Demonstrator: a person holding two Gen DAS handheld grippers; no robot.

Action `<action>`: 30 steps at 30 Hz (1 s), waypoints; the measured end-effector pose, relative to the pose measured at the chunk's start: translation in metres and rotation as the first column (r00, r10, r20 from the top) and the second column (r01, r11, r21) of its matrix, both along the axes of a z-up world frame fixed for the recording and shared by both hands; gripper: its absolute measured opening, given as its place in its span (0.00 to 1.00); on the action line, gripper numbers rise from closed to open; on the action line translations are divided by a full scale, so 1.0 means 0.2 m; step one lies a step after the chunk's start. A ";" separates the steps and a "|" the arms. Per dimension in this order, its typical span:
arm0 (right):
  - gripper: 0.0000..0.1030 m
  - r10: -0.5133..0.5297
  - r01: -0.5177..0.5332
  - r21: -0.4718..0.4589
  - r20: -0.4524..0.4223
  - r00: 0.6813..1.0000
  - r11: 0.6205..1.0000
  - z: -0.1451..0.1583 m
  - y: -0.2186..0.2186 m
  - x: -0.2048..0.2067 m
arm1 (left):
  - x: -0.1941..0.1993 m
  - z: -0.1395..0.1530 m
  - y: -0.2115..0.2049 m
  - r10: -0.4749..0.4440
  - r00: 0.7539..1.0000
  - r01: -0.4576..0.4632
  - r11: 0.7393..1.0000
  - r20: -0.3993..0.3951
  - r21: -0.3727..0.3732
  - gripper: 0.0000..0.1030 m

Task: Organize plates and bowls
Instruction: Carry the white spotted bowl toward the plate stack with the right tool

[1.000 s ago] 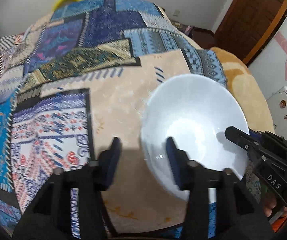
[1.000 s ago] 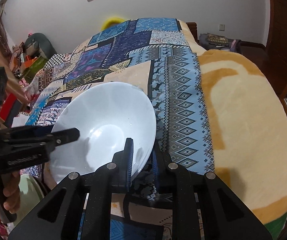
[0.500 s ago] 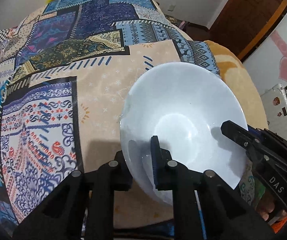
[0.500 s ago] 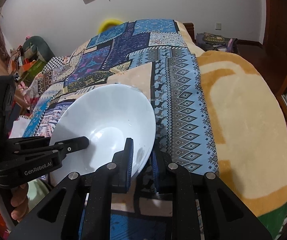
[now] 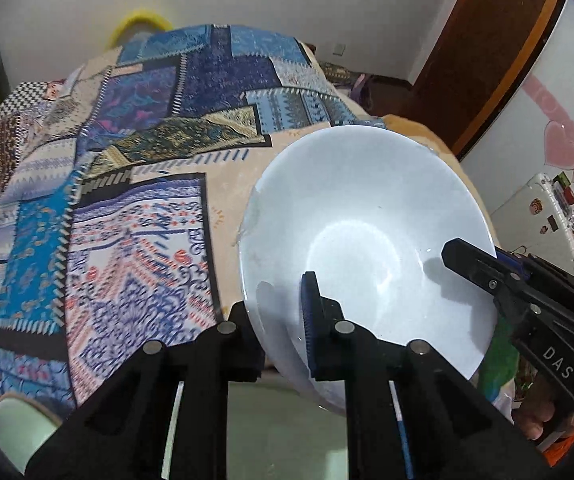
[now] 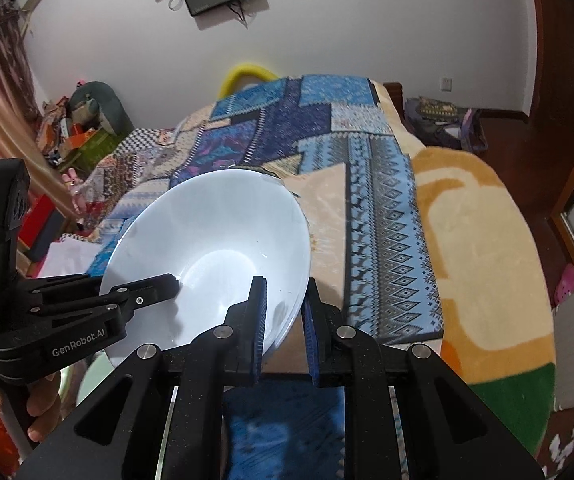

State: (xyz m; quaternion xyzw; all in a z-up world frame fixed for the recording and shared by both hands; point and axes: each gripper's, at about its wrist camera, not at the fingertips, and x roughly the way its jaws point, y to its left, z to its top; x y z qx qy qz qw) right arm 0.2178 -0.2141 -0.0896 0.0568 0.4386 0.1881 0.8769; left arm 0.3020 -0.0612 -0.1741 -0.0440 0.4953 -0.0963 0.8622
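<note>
While both grippers pinch it, status: one bowl held in the air above the bed.
Bowl: white bowl (image 5: 363, 232), wide and shallow-sided, tilted, lifted clear of the patchwork bedspread (image 5: 135, 184); looks like a second rim nested under it, cannot tell for sure.
Left gripper (image 5: 283, 308): closed on the near-left rim, one finger inside the bowl, the other outside under the wall.
Right gripper (image 6: 285, 312): clamped on the opposite rim, blue pads either side of the wall.
Cross-check: each gripper shows in the other's view with a finger reaching into the bowl.
Handling: glazed, stiff, likely ceramic or glass, so slippery and breakable; moderate weight for a rim pinch.
Grip spot: rim only, since the wall is thin enough for the pads; deeper bite is safer because the sloped wall can slide out.
Risk: two-point hold on a tilted bowl, uneven pull could twist it loose; the bed below is soft, the floor edge is not.
Other: pale green dish (image 5: 23, 420) low left in left view, partly hidden.
Next, judged: carry to a stack and set down level.
</note>
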 end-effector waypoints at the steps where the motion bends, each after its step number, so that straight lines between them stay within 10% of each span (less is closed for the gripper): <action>1: 0.15 0.003 -0.003 0.002 0.006 1.000 1.000 0.02 0.01 -0.02 | -0.03 0.02 0.01 0.004 1.000 -0.004 1.000 0.006 -0.001 0.14; 30: 0.15 0.111 -0.112 0.013 0.069 0.991 0.994 0.17 0.51 -0.46 | -0.71 0.26 0.56 0.132 0.987 -0.129 0.991 0.093 -0.033 0.14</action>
